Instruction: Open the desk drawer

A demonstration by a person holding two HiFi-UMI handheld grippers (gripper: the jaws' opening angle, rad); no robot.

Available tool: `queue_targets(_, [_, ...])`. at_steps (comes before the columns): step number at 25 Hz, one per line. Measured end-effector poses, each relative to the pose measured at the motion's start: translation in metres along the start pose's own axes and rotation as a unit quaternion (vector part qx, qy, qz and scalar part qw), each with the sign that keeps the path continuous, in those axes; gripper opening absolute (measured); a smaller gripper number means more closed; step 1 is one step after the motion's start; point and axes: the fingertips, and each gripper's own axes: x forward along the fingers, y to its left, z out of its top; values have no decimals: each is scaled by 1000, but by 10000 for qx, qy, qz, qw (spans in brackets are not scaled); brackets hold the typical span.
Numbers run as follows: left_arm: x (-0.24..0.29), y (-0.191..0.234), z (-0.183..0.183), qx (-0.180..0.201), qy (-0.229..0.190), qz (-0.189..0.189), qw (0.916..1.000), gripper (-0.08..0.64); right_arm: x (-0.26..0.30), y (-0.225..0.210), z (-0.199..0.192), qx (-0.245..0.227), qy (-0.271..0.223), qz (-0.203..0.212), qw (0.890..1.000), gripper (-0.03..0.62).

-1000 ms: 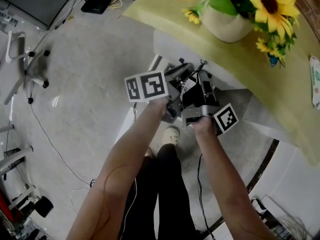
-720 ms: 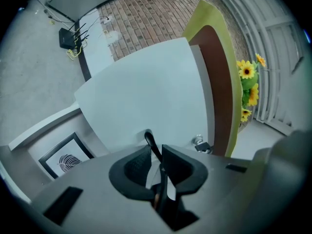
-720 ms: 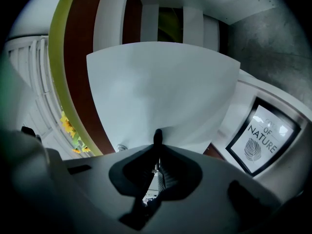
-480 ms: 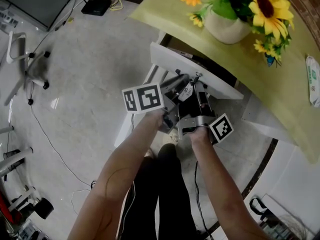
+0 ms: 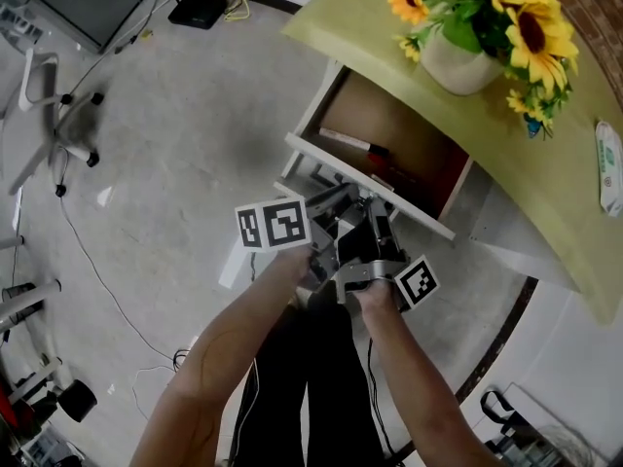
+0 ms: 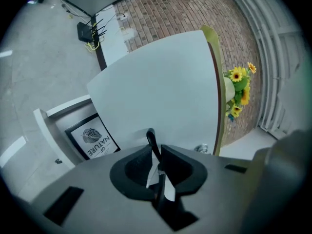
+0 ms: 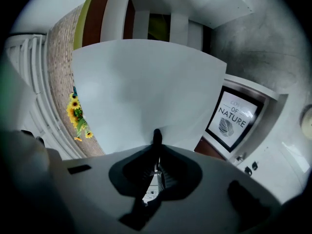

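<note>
Drawer (image 5: 389, 125) stands well out from under the tabletop (image 5: 370, 27), at 12 o'clock of both hands. Its brown floor is exposed, and a red-and-dark stick (image 5: 355, 146) lies just inside the front wall. Left tool (image 6: 152, 139) and right tool (image 7: 157, 139) sit side by side at the drawer front (image 6: 156, 82). Jaws are near together, each pinched on a thin pale strip of it. Left jaws have just been closing. The front's top edge is free. Open grey floor (image 5: 175, 193) from 7 to 11 o'clock. Chair base (image 5: 70, 132) at 10, well apart. Flower pot (image 5: 462, 61) at 1, near the tabletop edge above the drawer.
</note>
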Motion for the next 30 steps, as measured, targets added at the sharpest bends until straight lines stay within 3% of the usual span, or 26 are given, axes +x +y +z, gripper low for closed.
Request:
queue_targets(7, [-17, 39, -28, -271, 173, 364, 9988, 61, -21, -42, -20, 4, 146, -446, 9989, 37])
queue_targets(15, [-20, 64, -35, -145, 302, 687, 9971, 63, -23, -70, -26, 317, 37, -915, 9953, 35])
queue_targets(21, [-33, 65, -36, -365, 116, 700, 9968, 63, -25, -67, -29, 389, -57, -831, 9958, 42])
queue_targets(26, [-46, 58, -53, -290, 225, 754, 9965, 63, -35, -62, -41, 246, 186, -938, 9951, 48])
queue_targets(30, [-57, 34, -71, -212, 431, 391, 9981, 49, -53, -50, -51, 143, 309, -1098, 9934, 46])
